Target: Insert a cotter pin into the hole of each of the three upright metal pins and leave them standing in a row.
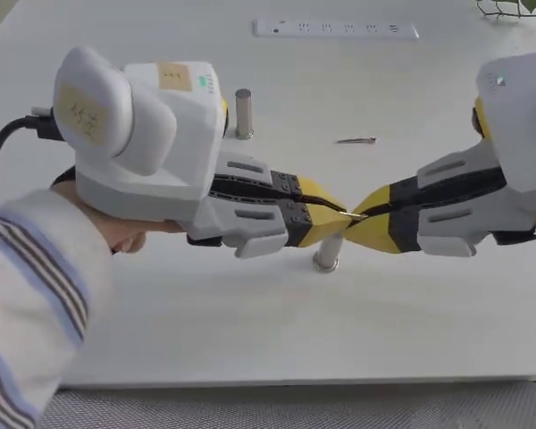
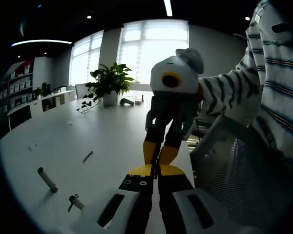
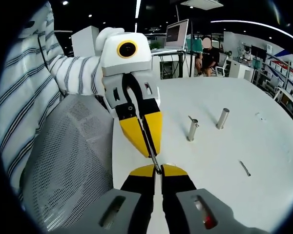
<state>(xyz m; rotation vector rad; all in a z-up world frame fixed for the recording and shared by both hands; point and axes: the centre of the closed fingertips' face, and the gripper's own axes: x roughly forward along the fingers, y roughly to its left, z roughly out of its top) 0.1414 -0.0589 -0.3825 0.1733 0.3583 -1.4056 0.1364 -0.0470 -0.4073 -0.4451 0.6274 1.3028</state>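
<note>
Both tools (image 1: 339, 214) (image 1: 364, 218) tight on cotter pin (image 3: 155, 162)

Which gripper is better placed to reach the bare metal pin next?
Right, probably: the bare metal pin stands ahead of the right gripper, but back beside the left gripper. Both pinch the cotter pin.

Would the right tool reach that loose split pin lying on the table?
Probably yes: the loose pin lies alone on bare table beyond the right gripper, but its fingers are shut on a second pin.
</note>
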